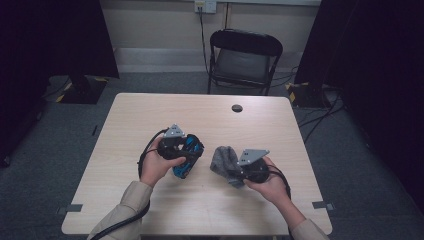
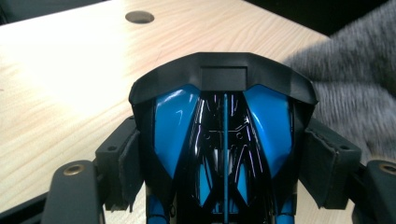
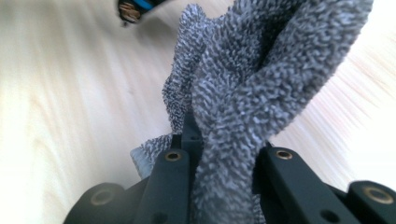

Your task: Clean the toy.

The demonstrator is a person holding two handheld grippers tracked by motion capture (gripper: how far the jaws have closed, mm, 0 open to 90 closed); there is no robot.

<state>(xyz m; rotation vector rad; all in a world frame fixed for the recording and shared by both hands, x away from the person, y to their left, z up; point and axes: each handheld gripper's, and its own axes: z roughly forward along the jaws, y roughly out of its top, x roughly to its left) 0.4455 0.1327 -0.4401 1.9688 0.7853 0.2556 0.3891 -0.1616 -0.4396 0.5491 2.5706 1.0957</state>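
Left gripper (image 1: 184, 151) jaws clamp a blue-and-black toy car (image 2: 224, 140); right gripper (image 1: 248, 167) jaws pinch a grey cloth (image 3: 247, 93). Likely step: wiping. Next, bring cloth against car

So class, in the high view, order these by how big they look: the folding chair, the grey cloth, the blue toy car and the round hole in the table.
1. Folding chair
2. Grey cloth and blue toy car: alike, both partly hidden, unranked
3. Round hole
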